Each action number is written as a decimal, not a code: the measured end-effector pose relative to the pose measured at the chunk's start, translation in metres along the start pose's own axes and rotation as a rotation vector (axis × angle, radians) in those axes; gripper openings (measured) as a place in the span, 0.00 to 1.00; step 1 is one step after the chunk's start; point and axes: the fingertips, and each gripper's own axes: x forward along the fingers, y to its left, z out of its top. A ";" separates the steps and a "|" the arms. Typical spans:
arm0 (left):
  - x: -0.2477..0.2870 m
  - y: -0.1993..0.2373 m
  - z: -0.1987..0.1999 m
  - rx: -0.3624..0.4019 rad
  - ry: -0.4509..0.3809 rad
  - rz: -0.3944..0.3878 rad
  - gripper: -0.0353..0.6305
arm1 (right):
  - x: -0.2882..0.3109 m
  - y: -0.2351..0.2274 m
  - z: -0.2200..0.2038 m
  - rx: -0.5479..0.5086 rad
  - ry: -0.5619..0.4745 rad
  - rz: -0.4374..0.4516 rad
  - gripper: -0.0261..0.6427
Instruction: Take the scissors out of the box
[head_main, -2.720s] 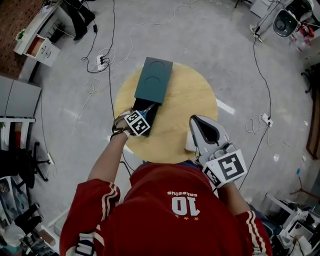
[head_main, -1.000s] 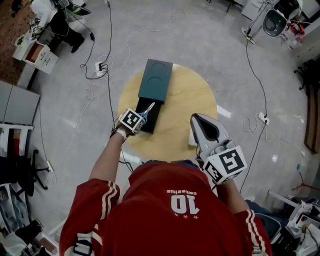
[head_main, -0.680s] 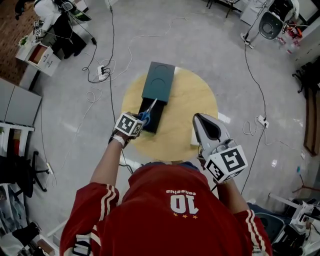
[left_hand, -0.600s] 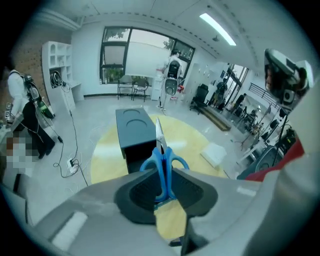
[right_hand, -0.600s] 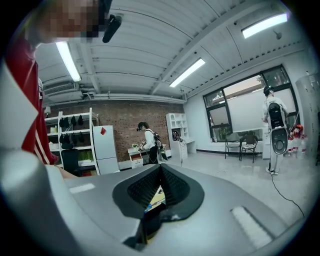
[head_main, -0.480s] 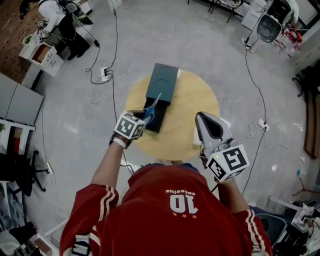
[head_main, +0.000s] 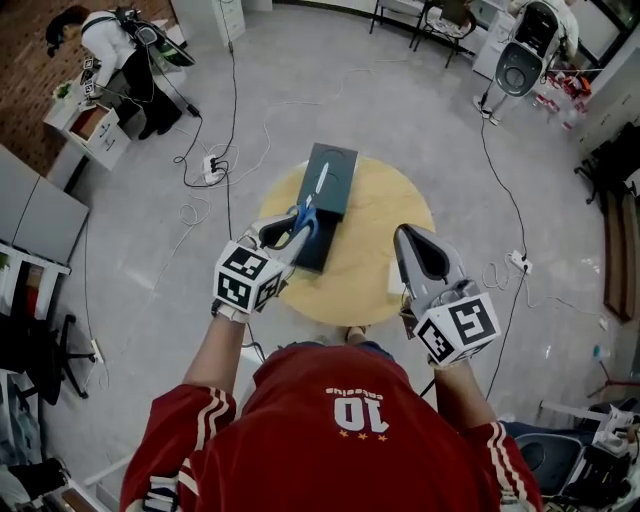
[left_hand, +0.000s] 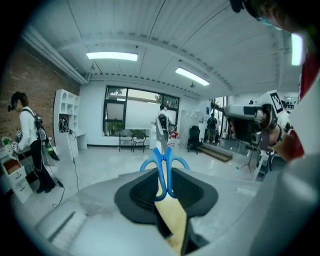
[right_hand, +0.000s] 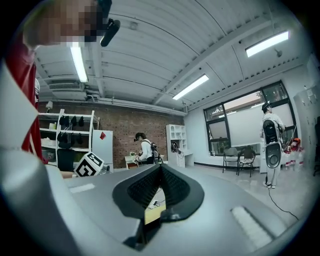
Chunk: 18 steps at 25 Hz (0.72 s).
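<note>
- The left gripper (head_main: 287, 228) has its fingers pinched on the blue handles of the scissors (head_main: 310, 203).
- In the left gripper view the scissors (left_hand: 163, 165) stand upright between the fingers (left_hand: 137, 192). The handle loops show above the pads, and the blades point up and away towards the far windows.
- Seen from the head view, the scissors are held in the air over the near end of the box (head_main: 342, 176), blades pointing away from the person. They are clear of the box and touch nothing but the fingers.
- The box is dark green and long, and lies on the round wooden counter (head_main: 385, 215) towards its left side.
- The right gripper (head_main: 404, 236) hangs over the counter's right edge, well apart from the box and the scissors.
- In the right gripper view its fingers (right_hand: 142, 187) are pressed together at the tips with nothing between them. Only a strip of the counter shows through the gap lower down.
- Each gripper carries a marker cube, the left (head_main: 243, 281) and the right (head_main: 457, 329) both near the person's red shirt (head_main: 345, 430).
- The left cube (right_hand: 89, 164) also shows in the right gripper view, low on the left.
- Cables (head_main: 500, 110) trail over the grey floor (head_main: 150, 250) round the counter.
- Another person (head_main: 112, 36) stands by white drawers in the far left corner.
</note>
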 end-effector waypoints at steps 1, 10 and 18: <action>-0.007 -0.004 0.012 0.008 -0.042 0.006 0.19 | -0.002 0.001 0.004 -0.004 -0.011 -0.004 0.04; -0.070 -0.023 0.085 0.085 -0.308 0.094 0.19 | -0.008 0.013 0.025 -0.006 -0.075 -0.036 0.04; -0.094 -0.034 0.106 0.161 -0.383 0.168 0.19 | -0.018 0.009 0.036 0.024 -0.120 -0.102 0.04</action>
